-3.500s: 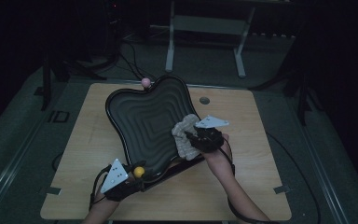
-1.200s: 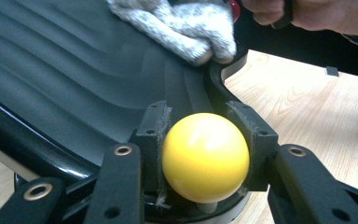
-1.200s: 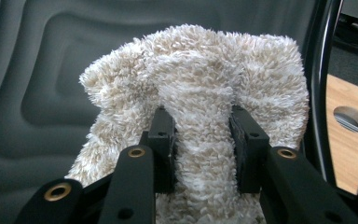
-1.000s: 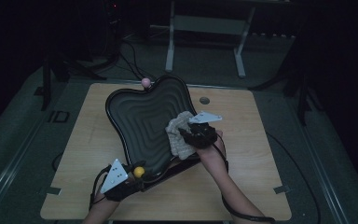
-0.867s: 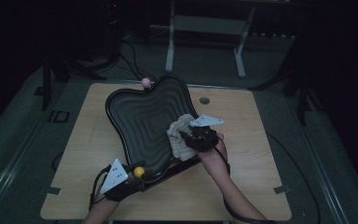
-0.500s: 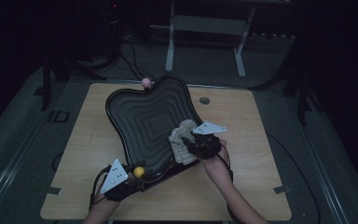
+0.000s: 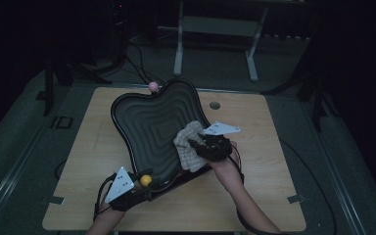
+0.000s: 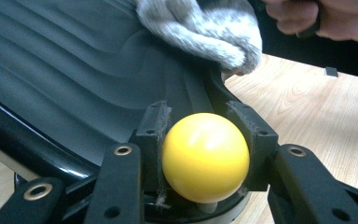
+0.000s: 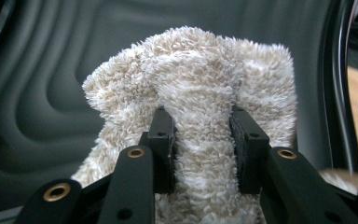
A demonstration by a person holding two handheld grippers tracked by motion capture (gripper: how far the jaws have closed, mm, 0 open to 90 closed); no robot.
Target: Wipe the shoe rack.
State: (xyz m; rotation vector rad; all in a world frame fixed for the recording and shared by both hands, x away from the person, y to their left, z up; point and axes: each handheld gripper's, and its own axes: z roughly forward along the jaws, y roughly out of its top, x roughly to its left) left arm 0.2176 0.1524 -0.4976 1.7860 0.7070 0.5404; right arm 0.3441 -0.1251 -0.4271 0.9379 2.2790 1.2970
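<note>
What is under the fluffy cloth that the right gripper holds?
The cloth lies on the ribbed inside of the black tray, near its right rim. The patch of tray directly beneath the cloth is covered.

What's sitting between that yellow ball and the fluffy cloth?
Only the bare ribbed surface of the black tray lies between the yellow ball and the cloth, as the left gripper view shows.

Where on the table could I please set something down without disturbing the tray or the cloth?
Bare wood lies left of the tray, right of the right gripper towards the table edge, and along the near edge between the forearms. The tray's near corner is crowded by the cloth, left gripper and yellow knob.
</note>
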